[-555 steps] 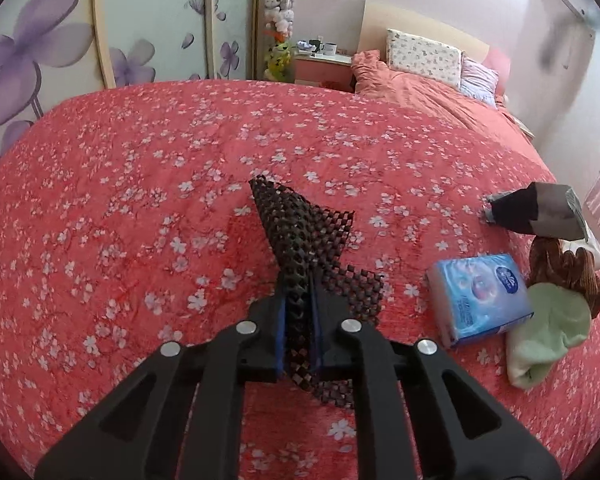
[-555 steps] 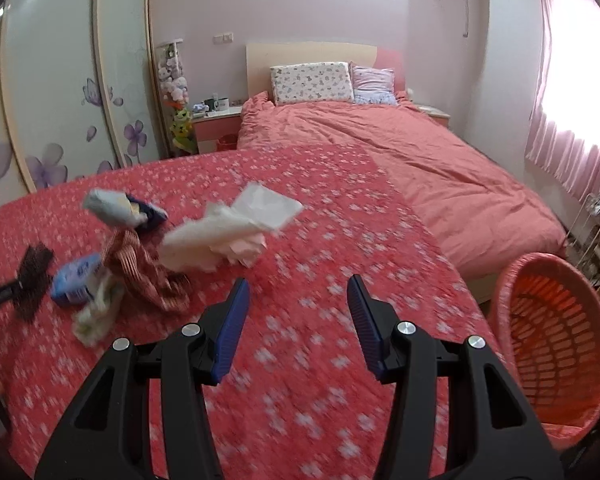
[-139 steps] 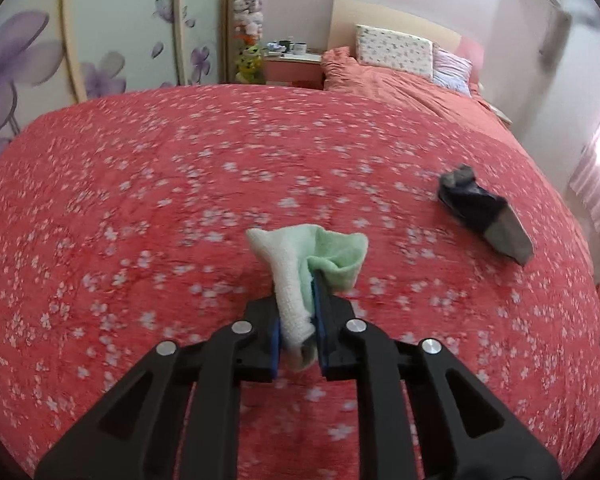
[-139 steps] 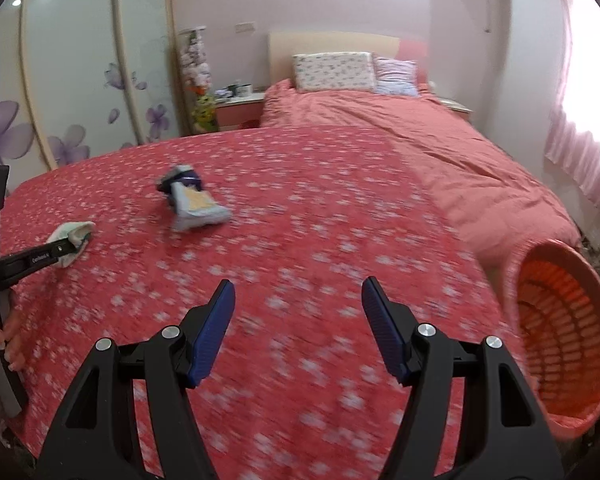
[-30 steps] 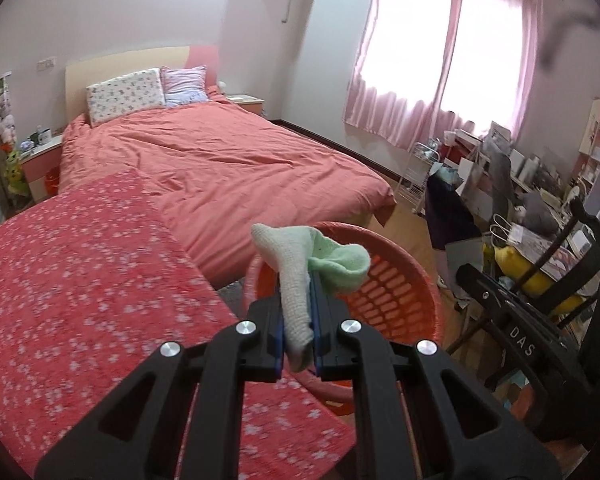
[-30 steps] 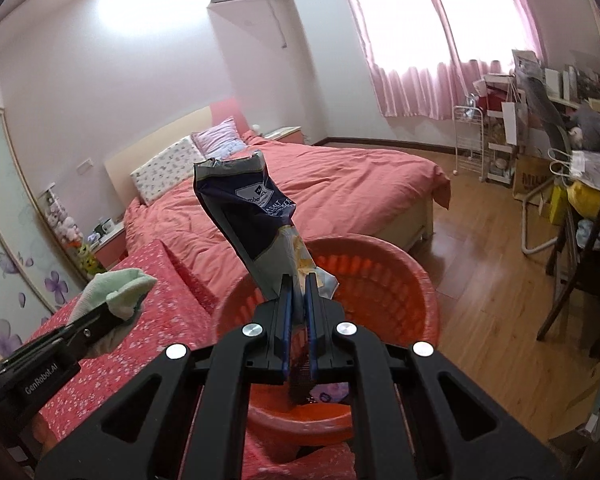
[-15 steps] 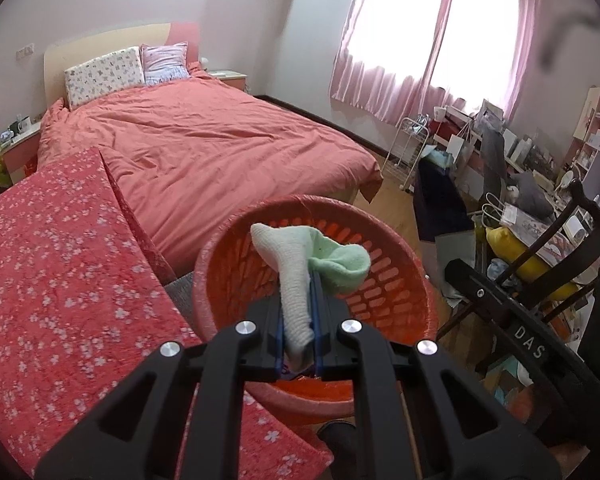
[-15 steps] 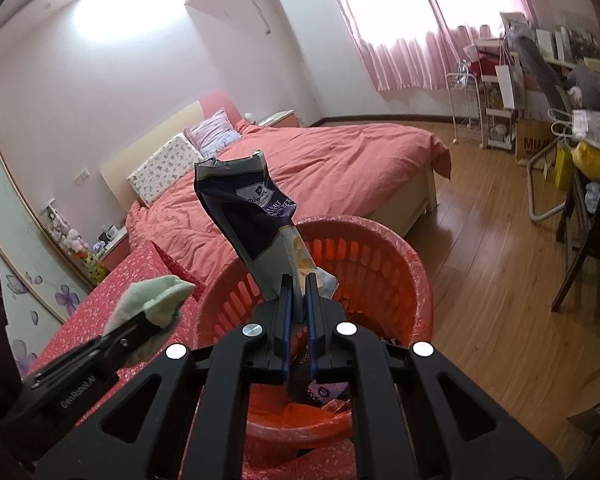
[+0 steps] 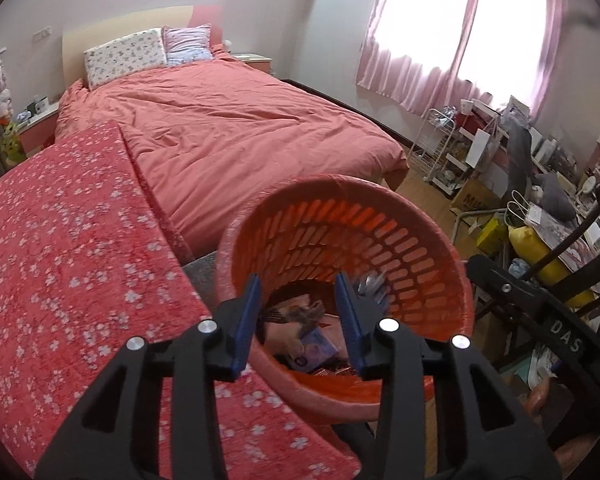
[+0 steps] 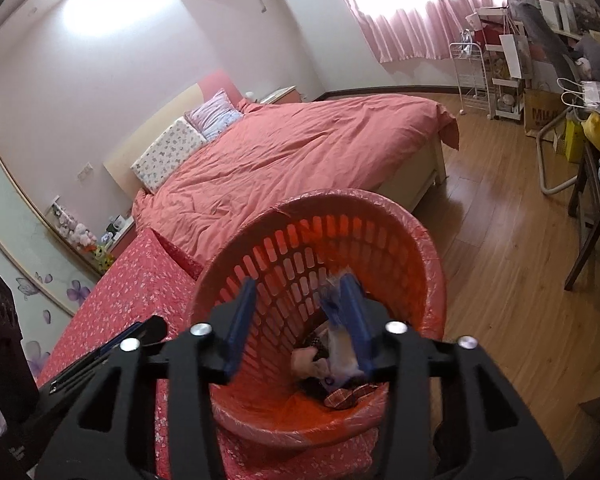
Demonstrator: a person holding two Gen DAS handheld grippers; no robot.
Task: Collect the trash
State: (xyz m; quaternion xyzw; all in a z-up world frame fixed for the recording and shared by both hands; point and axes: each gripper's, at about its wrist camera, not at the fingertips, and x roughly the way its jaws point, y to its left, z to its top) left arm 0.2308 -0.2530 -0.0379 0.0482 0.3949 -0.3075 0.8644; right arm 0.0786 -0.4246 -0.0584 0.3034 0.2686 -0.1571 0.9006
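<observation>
An orange slatted basket point(image 9: 340, 188) point(image 10: 340, 198) lined with thin plastic stands against the edge of the flowered red cover. My left gripper point(image 9: 298, 314) hangs over its near rim, jaws opening, with nothing between them. Several pieces of trash point(image 9: 300, 340) lie at the bottom; I cannot pick out the green cloth among them. My right gripper point(image 10: 296, 320) is also over the basket, jaws opening. The dark snack bag point(image 10: 338, 338) is a blur sliding down along the inside of the right finger point(image 10: 354, 316). The left gripper's arm point(image 10: 100, 356) shows at the lower left.
A bed with a pink duvet point(image 9: 228, 120) lies beyond the basket. The flowered red cover point(image 9: 60, 260) fills the left. Wooden floor point(image 10: 500, 220) spreads to the right, with a dark chair point(image 10: 596, 216), a wire rack point(image 10: 476, 76) and cluttered shelves.
Both grippers have opened from shut. The green cloth has left the left jaws and the snack bag has slipped from the right jaws. Both hands have sunk closer to the basket.
</observation>
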